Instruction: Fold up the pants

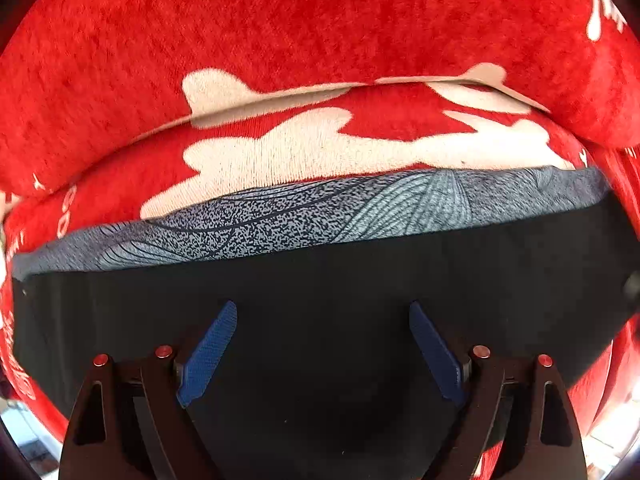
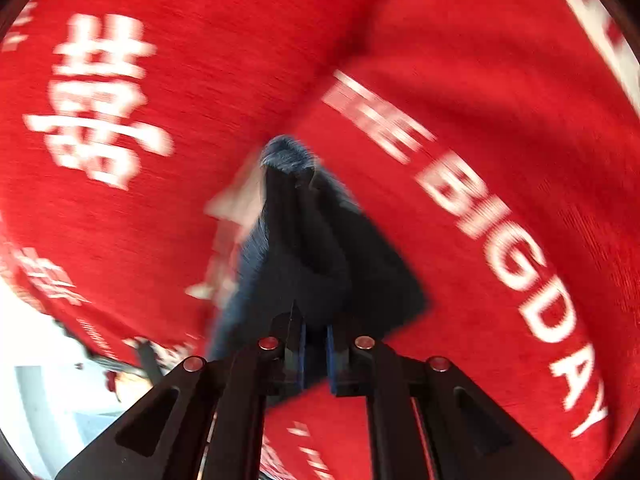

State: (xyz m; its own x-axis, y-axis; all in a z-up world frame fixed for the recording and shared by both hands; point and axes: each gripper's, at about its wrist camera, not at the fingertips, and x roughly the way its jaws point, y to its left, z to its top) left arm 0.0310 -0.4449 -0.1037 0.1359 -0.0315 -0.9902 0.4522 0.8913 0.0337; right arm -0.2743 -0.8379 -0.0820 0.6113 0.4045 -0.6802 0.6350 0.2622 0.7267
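The pants [image 1: 320,300] are dark navy with a blue-grey leaf-patterned band [image 1: 320,220] along the far edge. In the left wrist view they lie flat on a red blanket with white shapes. My left gripper [image 1: 323,320] is open just above the dark fabric, its blue pads [image 1: 208,354] spread wide and holding nothing. In the right wrist view, which is motion-blurred, my right gripper [image 2: 316,354] is shut on a bunched corner of the pants [image 2: 320,248], which trail away from the jaws over the blanket.
The red blanket [image 1: 280,20] with white print covers the whole surface; a fold ridge crosses it behind the pants. In the right wrist view it carries white letters "THE BIG DAY" [image 2: 500,240]. A pale floor [image 2: 36,380] shows at the lower left past the blanket's edge.
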